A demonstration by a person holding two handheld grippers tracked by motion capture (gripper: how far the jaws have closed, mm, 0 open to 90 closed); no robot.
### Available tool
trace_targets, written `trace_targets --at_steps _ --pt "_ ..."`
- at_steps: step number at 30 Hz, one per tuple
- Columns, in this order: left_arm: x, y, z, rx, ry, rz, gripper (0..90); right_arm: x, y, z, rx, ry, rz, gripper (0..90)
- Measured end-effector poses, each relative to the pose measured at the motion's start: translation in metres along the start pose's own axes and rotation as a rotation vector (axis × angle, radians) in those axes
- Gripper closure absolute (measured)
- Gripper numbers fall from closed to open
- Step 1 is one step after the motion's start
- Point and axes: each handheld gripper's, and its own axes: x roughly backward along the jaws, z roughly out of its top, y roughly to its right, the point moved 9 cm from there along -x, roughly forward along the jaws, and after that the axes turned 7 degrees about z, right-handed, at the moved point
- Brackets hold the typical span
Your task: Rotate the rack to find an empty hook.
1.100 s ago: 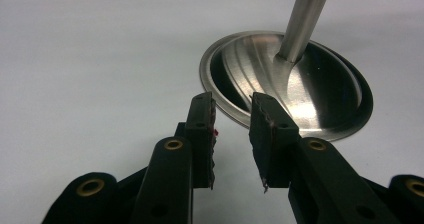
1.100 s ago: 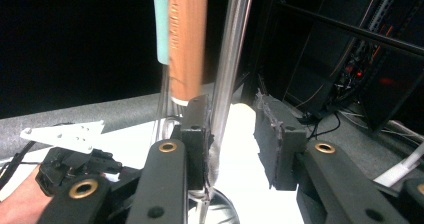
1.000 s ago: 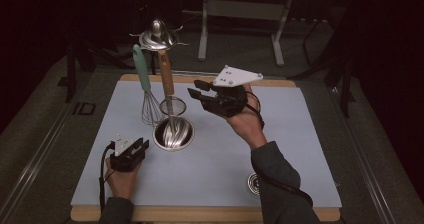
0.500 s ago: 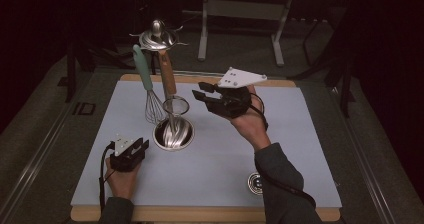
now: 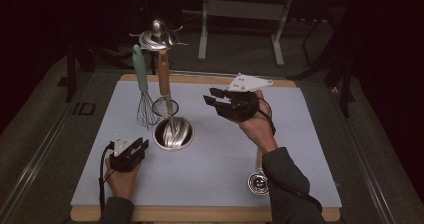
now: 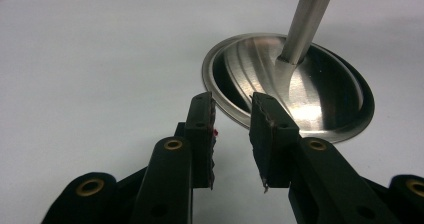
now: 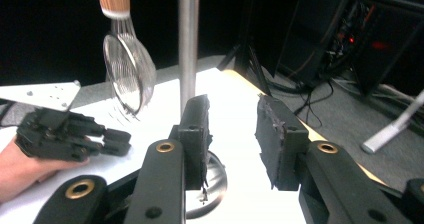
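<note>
- In the high view the right gripper [image 5: 211, 101] sits a little right of the frame's centre, held above the mat, its jaws pointing toward the left of the frame.
- Its jaws stand apart with nothing between them; they have just been opening.
- In the right gripper view the two black pads [image 7: 194, 126] rise from the bottom edge with a clear gap, and the stand's steel post [image 7: 188, 44] runs up just behind the left pad.
- The left gripper [image 5: 141, 145] lies at the lower left of the high view, low over the mat, jaws pointing toward the upper right of the frame.
- Its jaws are partly apart and hold nothing; in the left gripper view their tips [image 6: 202, 119] sit just short of the stand's round steel base [image 6: 325, 104], not touching it.
- The utensil stand [image 5: 172, 133] is left of centre in the high view, between the two grippers, its base on the mat and its post rising to a cap with hooks [image 5: 157, 36] in the upper left of the frame.
- A small strainer with a wooden handle [image 5: 163, 84] hangs beside the post, and in the right gripper view its mesh bowl [image 7: 127, 74] appears at the upper left.
- A whisk with a pale green handle [image 5: 142, 91] hangs just left of the strainer.
- The pale mat [image 5: 300, 124] covers a wooden board [image 5: 200, 214] on the table.
- A small round metal object [image 5: 258, 182] lies on the mat at the lower right, next to the person's right sleeve [image 5: 285, 184].
</note>
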Motion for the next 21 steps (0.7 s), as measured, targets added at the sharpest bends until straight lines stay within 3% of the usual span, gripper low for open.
trace_targets --at_steps 15,21 --pt "0.001 0.0 0.001 0.0 0.014 -0.005 73.8 0.01 0.024 -0.058 -0.104 -0.104 -0.038 64.7" --pt "0.002 0.0 0.001 -0.004 0.018 0.0 73.9 0.013 0.029 -0.078 -0.144 -0.117 -0.04 64.2"
